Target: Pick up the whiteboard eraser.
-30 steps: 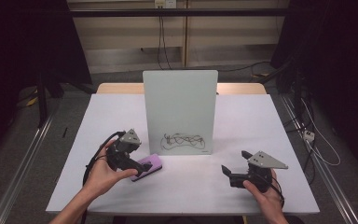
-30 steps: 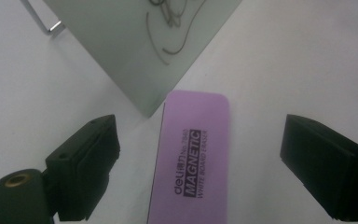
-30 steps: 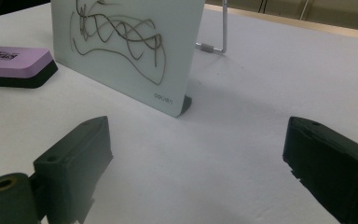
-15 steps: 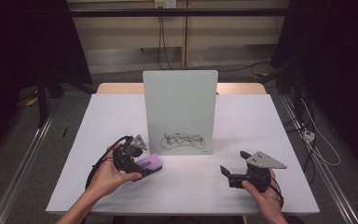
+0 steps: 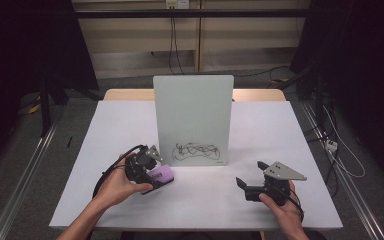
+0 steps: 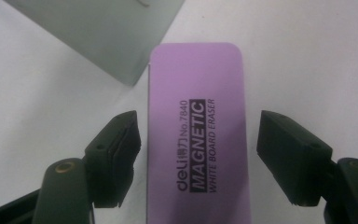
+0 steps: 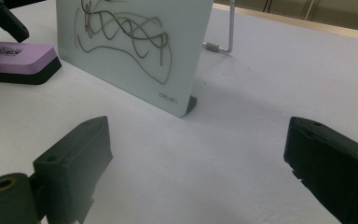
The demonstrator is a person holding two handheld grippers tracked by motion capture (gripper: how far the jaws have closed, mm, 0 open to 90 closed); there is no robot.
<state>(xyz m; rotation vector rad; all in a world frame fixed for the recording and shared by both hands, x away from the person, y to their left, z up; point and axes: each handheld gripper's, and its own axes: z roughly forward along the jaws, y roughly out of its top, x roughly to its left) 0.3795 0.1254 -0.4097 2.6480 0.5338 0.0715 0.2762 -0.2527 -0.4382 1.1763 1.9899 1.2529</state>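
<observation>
Left gripper view: purple eraser (image 6: 198, 135) lies flat on the white table (image 6: 307, 56), running 6 to 12 o'clock between the left gripper (image 6: 198, 161)'s spread jaws, a gap on each side, label "MAGNETIC WHITE BOARD ERASER" up. High view has that eraser near the table's front-left, at about 8 o'clock from the upright whiteboard (image 5: 192, 117) with its black scribble (image 5: 196, 151) low on the face. Right gripper (image 5: 247, 186) sits at the board's 5 o'clock, well apart, jaws wide with nothing between them.
</observation>
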